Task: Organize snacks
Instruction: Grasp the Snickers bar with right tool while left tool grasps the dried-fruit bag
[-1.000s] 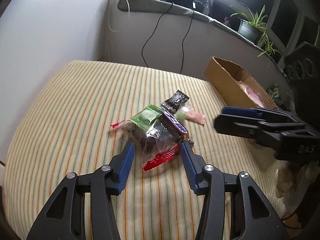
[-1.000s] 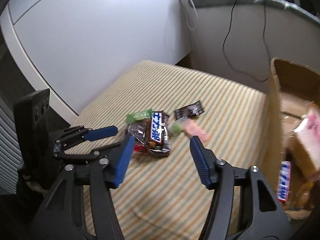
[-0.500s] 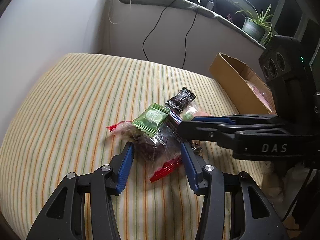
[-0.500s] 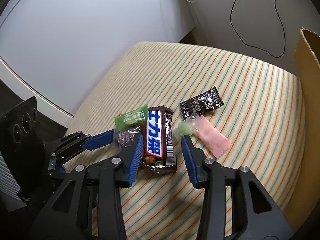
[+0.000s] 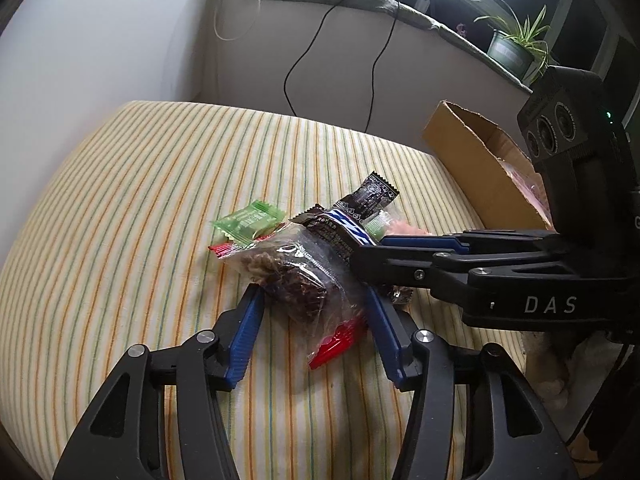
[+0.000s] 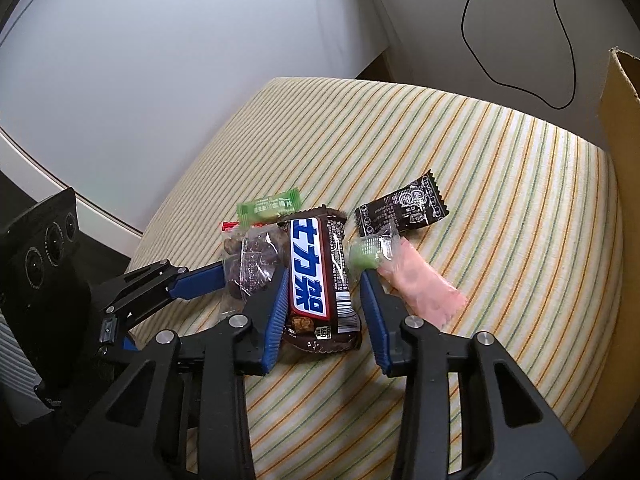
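A pile of snacks lies on the striped cushion [image 5: 120,208]. My left gripper [image 5: 314,300] is open, its fingers on either side of a clear bag of dark snacks with red ends [image 5: 300,276]. My right gripper [image 6: 324,284] is open around a brown chocolate bar with a blue-and-white label [image 6: 316,268]. A green candy [image 6: 268,209], a black sachet [image 6: 400,210] and a pink packet with a green end [image 6: 420,288] lie around them. The right gripper also shows in the left wrist view [image 5: 372,250], reaching in from the right.
An open cardboard box [image 5: 480,172] with pink packets inside stands at the cushion's right edge; its wall shows in the right wrist view [image 6: 616,92]. Cables hang down the back wall [image 5: 304,56]. A potted plant [image 5: 512,46] sits on the ledge.
Both grippers moved forward onto the pile. The right gripper came in from the right, narrowed its fingers and now straddles the chocolate bar. The left gripper now straddles the clear bag.
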`<state>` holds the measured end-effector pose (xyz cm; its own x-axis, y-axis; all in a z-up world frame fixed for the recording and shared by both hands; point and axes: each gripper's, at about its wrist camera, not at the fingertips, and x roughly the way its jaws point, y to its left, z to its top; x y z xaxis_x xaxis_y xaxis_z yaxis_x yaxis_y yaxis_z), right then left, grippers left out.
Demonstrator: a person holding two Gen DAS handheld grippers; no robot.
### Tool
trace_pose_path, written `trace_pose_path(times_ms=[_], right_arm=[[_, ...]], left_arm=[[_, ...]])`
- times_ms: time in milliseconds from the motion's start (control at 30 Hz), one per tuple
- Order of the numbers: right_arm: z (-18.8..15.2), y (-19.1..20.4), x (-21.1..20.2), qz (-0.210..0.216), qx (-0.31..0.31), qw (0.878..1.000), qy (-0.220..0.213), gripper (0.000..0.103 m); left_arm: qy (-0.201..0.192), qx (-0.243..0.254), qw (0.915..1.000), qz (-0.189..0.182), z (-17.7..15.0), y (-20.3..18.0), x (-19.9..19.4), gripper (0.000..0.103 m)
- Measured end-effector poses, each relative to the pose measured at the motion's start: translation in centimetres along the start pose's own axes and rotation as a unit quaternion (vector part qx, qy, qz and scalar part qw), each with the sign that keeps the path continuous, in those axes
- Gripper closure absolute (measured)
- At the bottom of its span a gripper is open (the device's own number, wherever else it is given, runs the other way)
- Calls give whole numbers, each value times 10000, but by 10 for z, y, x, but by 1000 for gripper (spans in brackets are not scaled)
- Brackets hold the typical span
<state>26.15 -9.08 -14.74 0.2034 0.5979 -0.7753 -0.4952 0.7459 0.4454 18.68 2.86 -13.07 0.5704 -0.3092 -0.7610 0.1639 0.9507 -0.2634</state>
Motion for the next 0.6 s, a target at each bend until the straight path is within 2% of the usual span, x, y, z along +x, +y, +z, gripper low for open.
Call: trace_pose_path(times_ms=[100,300,600], right_arm=[[0,-2,-3,29,24,10000,11,66],[3,-5,-5,90,41,9999,38,70],[-1,-6,-10,249,133,9996,-66,73]], left_arm=[[-22,55,10000,33,0,-1,1,51],[-62,133,9999,53,-1,-5,2,60],[-139,76,9999,40,-7,1,-8,63]])
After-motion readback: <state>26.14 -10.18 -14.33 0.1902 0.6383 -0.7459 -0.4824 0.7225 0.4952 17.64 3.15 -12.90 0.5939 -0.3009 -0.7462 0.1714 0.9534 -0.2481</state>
